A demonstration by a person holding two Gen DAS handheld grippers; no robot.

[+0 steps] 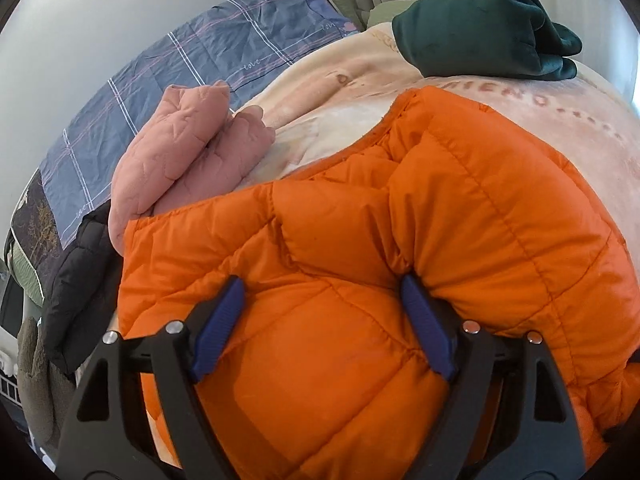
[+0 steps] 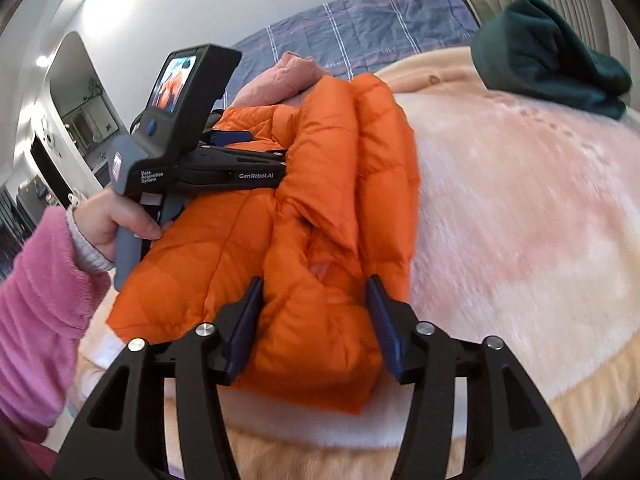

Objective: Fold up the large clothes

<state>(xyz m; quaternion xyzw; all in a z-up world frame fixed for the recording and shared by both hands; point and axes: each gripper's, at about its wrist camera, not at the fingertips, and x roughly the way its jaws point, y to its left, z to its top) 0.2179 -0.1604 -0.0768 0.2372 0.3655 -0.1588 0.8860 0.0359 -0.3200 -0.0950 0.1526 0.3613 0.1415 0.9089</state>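
- The bed under my hands is spread with a plush peach blanket (image 2: 520,220); its fuzzy surface is bare to the right of the jacket, and its near edge rolls off just below my right claw.
- Along the far side lies a blue plaid sheet (image 1: 224,52) against a pale wall, with curtains at the far right corner.
- The orange puffer jacket (image 1: 400,240), slick and quilted in puffy channels, lies bunched on the blanket's near left part.
- A pink quilted garment (image 1: 180,148) sits folded just beyond the jacket on the left; a dark green garment (image 1: 480,32) is heaped well apart at the far right.
- My left claw (image 1: 324,320) stands released, its blue pads wide with a thick bulge of jacket between them; whether the pads press the fabric I cannot tell.
- My right claw (image 2: 316,324) straddles the jacket's near fold, half spread, pads beside the fabric rather than squeezing.
- My left hand (image 2: 116,220), in a pink fleece sleeve (image 2: 44,300), holds its handle over the jacket.
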